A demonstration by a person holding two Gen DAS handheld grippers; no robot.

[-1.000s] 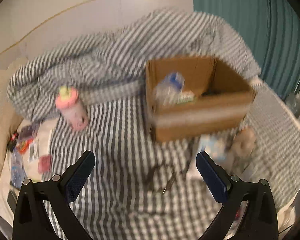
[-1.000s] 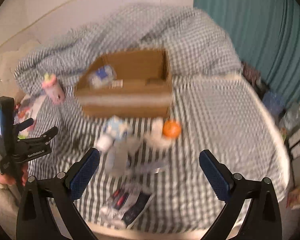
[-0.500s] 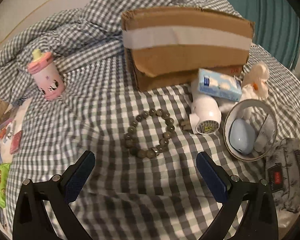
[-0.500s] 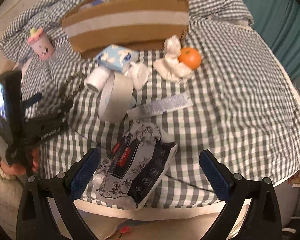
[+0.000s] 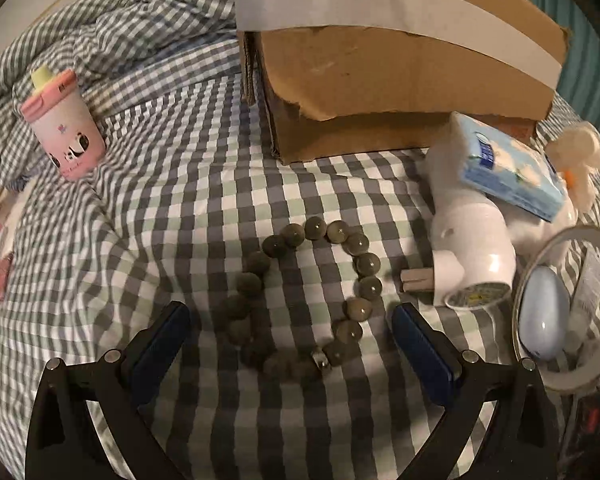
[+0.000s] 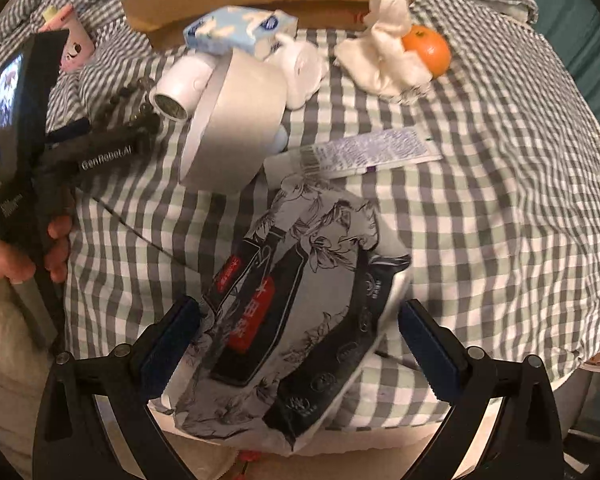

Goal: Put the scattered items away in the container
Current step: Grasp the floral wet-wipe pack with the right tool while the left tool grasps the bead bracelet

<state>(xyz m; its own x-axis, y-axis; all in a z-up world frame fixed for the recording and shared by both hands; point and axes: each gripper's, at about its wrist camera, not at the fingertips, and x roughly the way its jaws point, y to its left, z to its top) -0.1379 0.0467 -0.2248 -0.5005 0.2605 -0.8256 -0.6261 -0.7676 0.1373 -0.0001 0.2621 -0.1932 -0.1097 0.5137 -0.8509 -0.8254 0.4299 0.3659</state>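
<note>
A dark bead bracelet [image 5: 300, 300] lies in a loop on the checked sheet, and my left gripper [image 5: 292, 336] hangs open just over its near side, fingers on either side of it. The cardboard box [image 5: 400, 60] stands behind it. My right gripper [image 6: 298, 336] is open around a grey floral packet [image 6: 300, 300] with a red label near the bed's front edge. In the right wrist view the left gripper [image 6: 112, 136] shows at the left, held by a hand [image 6: 20, 256].
Right of the bracelet lie a white plug device [image 5: 468, 248], a blue tissue pack [image 5: 512, 168], a tape roll [image 6: 236, 120] with a blue egg-shaped item [image 5: 544, 316] inside, a tube [image 6: 364, 152], a white cloth [image 6: 384, 60] and an orange [image 6: 426, 50]. A pink cup [image 5: 66, 136] stands left.
Both grippers have come down and forward toward the bed. The left one now hovers close over the bracelet, and the right one has closed in on the floral packet.
</note>
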